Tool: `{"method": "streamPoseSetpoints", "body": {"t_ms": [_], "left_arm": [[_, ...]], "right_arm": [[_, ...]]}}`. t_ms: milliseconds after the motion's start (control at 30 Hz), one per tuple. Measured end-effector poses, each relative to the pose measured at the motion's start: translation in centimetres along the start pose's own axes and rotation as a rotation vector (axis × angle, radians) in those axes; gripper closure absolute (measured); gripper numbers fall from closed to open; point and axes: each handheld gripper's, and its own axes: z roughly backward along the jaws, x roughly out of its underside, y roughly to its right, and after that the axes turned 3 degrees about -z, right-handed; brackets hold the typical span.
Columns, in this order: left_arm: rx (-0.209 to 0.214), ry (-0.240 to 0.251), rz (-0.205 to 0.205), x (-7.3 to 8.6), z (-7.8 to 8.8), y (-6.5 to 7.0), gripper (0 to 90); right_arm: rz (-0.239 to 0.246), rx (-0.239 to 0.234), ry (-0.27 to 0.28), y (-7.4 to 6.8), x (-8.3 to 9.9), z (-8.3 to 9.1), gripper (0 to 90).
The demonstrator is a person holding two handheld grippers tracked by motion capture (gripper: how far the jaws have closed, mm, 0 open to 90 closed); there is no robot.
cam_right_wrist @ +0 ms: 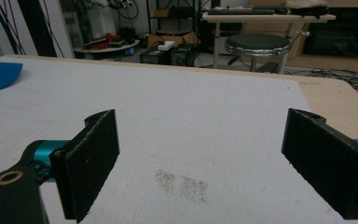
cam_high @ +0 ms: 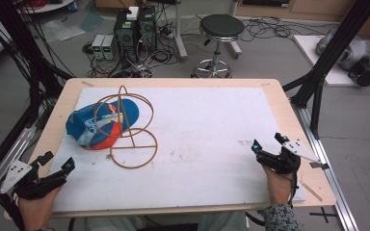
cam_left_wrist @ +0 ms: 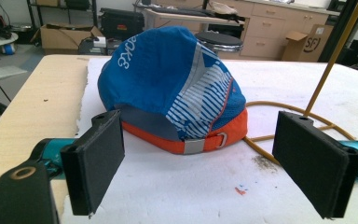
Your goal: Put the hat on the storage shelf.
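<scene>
Blue cap point(cam_high: 99, 122) with orange back band lies on the white mat point(cam_high: 207, 125), at the mat's far-left part; its crown sits partly inside the hoops of a tan wire stand point(cam_high: 132, 130). The stand's upright rod and upper ring rise over the cap, and its flat base ring lies on the mat just right of the cap, toward the near edge. In the left gripper view the cap point(cam_left_wrist: 172, 88) is straight ahead, buckle strap facing the camera, and the wire stand point(cam_left_wrist: 303, 112) touches or nearly touches the cap's right side; its slanted rod crosses the upper right.

Left gripper point(cam_high: 53, 166) sits off the mat's near-left corner, over the wooden table point(cam_high: 279, 103), jaws spread wide with nothing between them, pointed at the cap. Nothing stands between it and the cap, only bare mat with small crumbs. From the far and right side the stand's rings block the cap.

Right gripper point(cam_high: 270, 147) is at the mat's near-right corner, well apart from the cap, jaws spread, nothing held. Ahead of it is mat with a grey smudge point(cam_right_wrist: 182, 184).

Beyond the mat's far edge, on the floor: black round stool point(cam_high: 220, 29), computer boxes point(cam_high: 135, 31), loose cables.
</scene>
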Motion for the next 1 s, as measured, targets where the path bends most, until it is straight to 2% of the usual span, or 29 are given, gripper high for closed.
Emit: {"method": "streamPoseSetpoints", "body": {"t_ms": [667,767,800,867,900,967,1000], "left_arm": [[0.008,0.024,-0.002,-0.6,0.2,0.4,17.2],[0.017,0.025,-0.005,-1.1,0.1,0.4,17.2],[0.013,0.030,-0.021,-1.7,-0.1,0.5,17.2],[0.010,0.033,-0.027,-2.1,-0.2,0.4,17.3],[0.011,0.057,-0.014,-2.9,-0.6,0.1,17.9],[0.009,0.069,-0.008,-3.3,-0.8,-0.1,18.6],[0.012,0.085,-0.001,-4.2,-1.4,-0.4,20.1]], "right_arm": [[-0.011,-0.005,0.008,0.2,0.0,0.1,10.2],[-0.016,-0.004,0.015,0.1,0.0,0.1,10.2],[-0.022,-0.006,0.016,0.1,0.0,0.2,10.2],[-0.025,-0.006,0.011,0.2,0.0,0.2,10.2],[-0.028,-0.009,0.016,0.2,0.0,0.3,10.2],[-0.034,-0.009,0.018,0.2,0.0,0.3,10.2],[-0.043,-0.012,0.015,0.3,0.1,0.4,10.2]]}}
